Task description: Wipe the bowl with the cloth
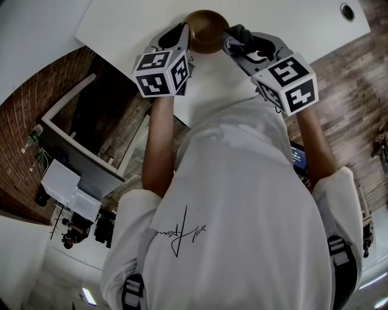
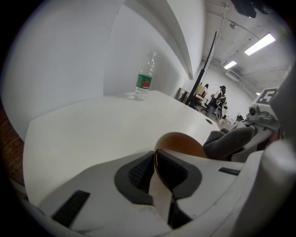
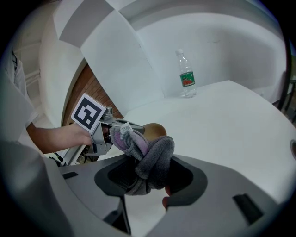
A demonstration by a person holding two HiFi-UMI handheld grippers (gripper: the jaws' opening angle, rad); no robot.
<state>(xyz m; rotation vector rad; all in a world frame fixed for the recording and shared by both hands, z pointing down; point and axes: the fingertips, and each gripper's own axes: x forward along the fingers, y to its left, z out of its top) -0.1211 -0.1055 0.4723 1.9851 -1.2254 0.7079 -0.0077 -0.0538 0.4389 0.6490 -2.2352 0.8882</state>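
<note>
The bowl (image 1: 206, 30), brown and wooden-looking, sits at the near edge of the white surface (image 1: 273, 18), between the two tools. The left hand-held gripper (image 1: 188, 30) has it by the rim: in the left gripper view the thin edge of the bowl (image 2: 182, 143) runs between the two dark pads, which are closed on it from either side. I cannot tell whether the bowl's base rests on the surface or is lifted just clear of it.

The cloth (image 3: 148, 157), a grey fleecy bundle with a purple fold and a small label, is bunched and pinched in the jaws of the right hand-held gripper (image 3: 150, 178). From the head view it sits against the right side of the bowl's rim, and the left gripper view shows the cloth (image 2: 229, 141) just beside the bowl's wall; real contact is not certain.

As a judgement, both grips are made and the cloth is at the bowl, so the wiping is either just starting or under way. No dirt or wet streak shows that would say how much is done. The part of the bowl's inside that is visible looks empty.

Further off, a clear water bottle (image 3: 186, 76) with a green label stands upright near the far edge of the surface, well apart from the bowl.
</note>
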